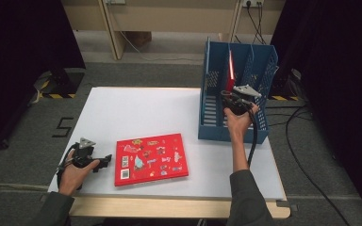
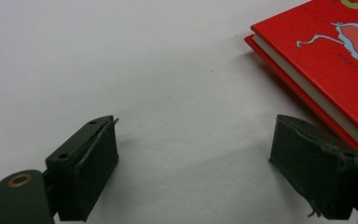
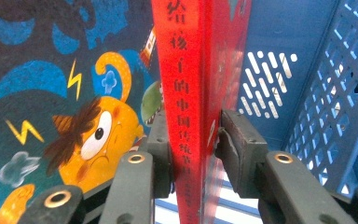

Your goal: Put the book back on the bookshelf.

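- Nearest the lens in the right gripper view, the right gripper (image 3: 193,144) has its two black jaws closed on the spine of an upright red book (image 3: 191,70), one pad on each side of it.
- Just left of that spine, a dark-blue book cover (image 3: 51,93) with an orange cartoon face stands beside it.
- In the high view the right gripper (image 1: 237,101) is at the blue file rack (image 1: 259,127) on the table's far right, and the upright red book (image 1: 230,70) stands in one of the rack's middle slots.
- The blue perforated walls of the rack (image 3: 317,93) rise to the right of the held book.
- The left gripper (image 1: 104,160) rests low on the white table (image 1: 136,108) at its near left edge, held in the person's left hand (image 1: 73,172).
- Its jaws stand wide apart with nothing between them but bare tabletop (image 2: 191,154).
- A second red book (image 1: 151,158) lies flat near the table's front, cover up; its corner (image 2: 326,60) lies just beside the left gripper's right-hand jaw.
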